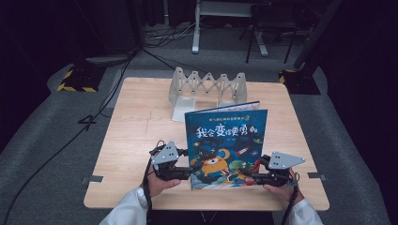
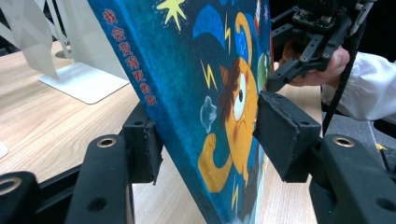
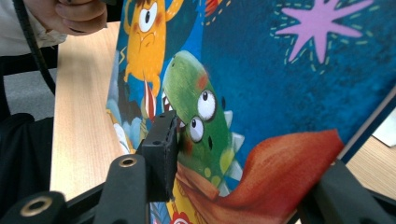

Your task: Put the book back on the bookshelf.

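Note:
A blue picture book (image 1: 225, 145) with cartoon monsters on its cover stands tilted up from the wooden table (image 1: 136, 136), its lower edge near the front. My left gripper (image 1: 187, 172) grips its lower left corner. In the left gripper view the book's spine edge (image 2: 187, 93) runs between my left gripper's (image 2: 205, 126) jaws, and both pads (image 2: 275, 130) lie against it. My right gripper (image 1: 248, 178) holds the lower right corner. In the right gripper view one pad (image 3: 163, 149) of my right gripper (image 3: 247, 158) presses on the cover (image 3: 280, 84), while the other jaw is behind the book.
A white folding book stand (image 1: 206, 86) stands at the back of the table, with a white base plate (image 1: 183, 110) in front of it, just behind the book. Bare tabletop lies to the left. Cables and dark floor surround the table.

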Demonstrator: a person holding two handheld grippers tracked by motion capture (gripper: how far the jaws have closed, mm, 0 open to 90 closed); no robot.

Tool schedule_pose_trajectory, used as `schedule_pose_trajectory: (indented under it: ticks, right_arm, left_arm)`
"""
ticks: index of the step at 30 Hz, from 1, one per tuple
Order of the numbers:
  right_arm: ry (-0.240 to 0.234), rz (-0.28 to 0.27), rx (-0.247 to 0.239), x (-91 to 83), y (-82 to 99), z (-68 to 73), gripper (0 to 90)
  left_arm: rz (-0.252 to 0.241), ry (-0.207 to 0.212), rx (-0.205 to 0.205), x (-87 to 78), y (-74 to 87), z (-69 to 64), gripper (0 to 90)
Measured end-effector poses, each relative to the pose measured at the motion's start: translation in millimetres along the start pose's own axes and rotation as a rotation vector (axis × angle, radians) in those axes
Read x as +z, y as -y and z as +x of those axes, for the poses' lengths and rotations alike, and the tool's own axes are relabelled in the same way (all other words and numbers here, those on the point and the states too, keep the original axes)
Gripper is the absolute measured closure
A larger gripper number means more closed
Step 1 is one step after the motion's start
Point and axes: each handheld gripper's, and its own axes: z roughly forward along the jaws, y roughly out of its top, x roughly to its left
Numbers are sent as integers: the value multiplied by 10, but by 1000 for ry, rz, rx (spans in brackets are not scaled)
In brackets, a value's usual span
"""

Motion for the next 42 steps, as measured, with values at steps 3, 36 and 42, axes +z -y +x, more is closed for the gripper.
schedule_pose_trajectory:
  ticks: [3,36,42]
  right_arm:
    - [6,0,2,-5,8,-3,524]
    - [96,-4,17,-239,107,-30,519]
    - [117,4,0,-285,79,-41,516]
  left_arm:
    - [-7,-3,2,17,-1,-7,450]
    - [58,105,165,270,-9,-225,717]
    - [46,110,167,272,-36,-222,791]
